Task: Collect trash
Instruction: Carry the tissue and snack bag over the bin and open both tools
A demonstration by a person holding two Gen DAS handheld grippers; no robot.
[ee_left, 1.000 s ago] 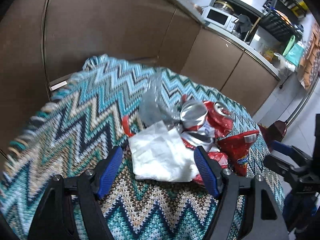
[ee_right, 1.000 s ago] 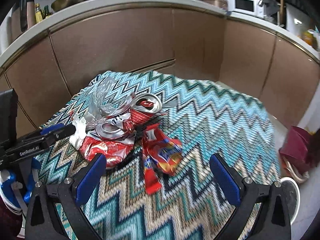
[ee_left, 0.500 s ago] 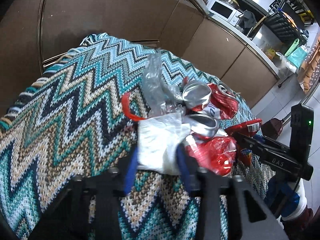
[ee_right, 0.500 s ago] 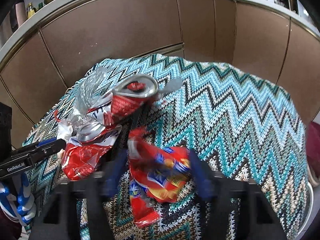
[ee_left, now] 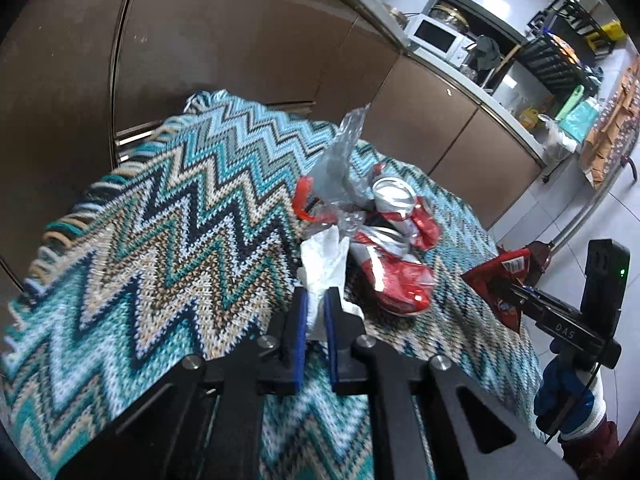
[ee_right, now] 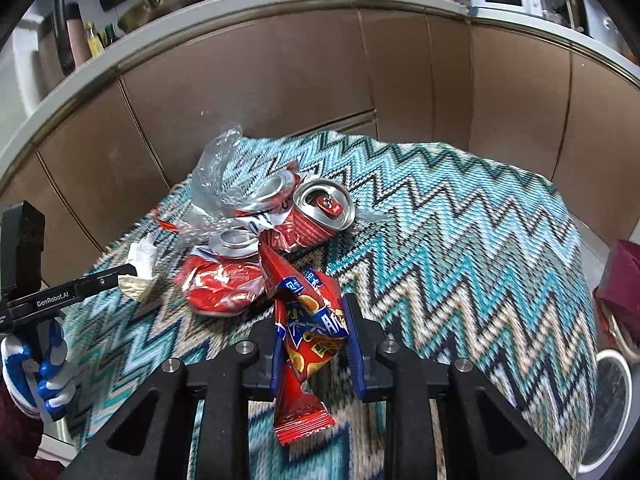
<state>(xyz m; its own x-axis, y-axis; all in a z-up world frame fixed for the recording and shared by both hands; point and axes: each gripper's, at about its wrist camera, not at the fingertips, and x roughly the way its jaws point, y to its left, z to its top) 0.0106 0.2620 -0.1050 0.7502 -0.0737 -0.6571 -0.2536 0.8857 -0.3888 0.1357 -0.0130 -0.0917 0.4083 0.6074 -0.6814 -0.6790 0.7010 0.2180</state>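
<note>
A trash pile lies on a zigzag-knit cloth [ee_left: 168,240]. My left gripper [ee_left: 316,300] is shut on a crumpled white tissue [ee_left: 324,260]; the tissue also shows in the right wrist view [ee_right: 142,258]. My right gripper [ee_right: 312,308] is shut on a red snack wrapper [ee_right: 308,328], lifted off the cloth; it shows at the right of the left wrist view [ee_left: 500,280]. On the cloth lie crushed red cans [ee_right: 320,212] [ee_right: 224,284] [ee_left: 396,276] and a clear plastic bag [ee_right: 216,176] [ee_left: 340,168] with a red strip [ee_left: 302,200].
Brown cabinet doors [ee_right: 260,92] stand right behind the cloth-covered table. A counter above holds a microwave [ee_left: 438,36] and pots. A dark red bin [ee_right: 620,280] and a round white container [ee_right: 608,396] sit on the floor at the right.
Both grippers closed from wide open: the left one on the white tissue, the right one on the red snack wrapper. Both have lifted their pieces slightly away from the pile.
</note>
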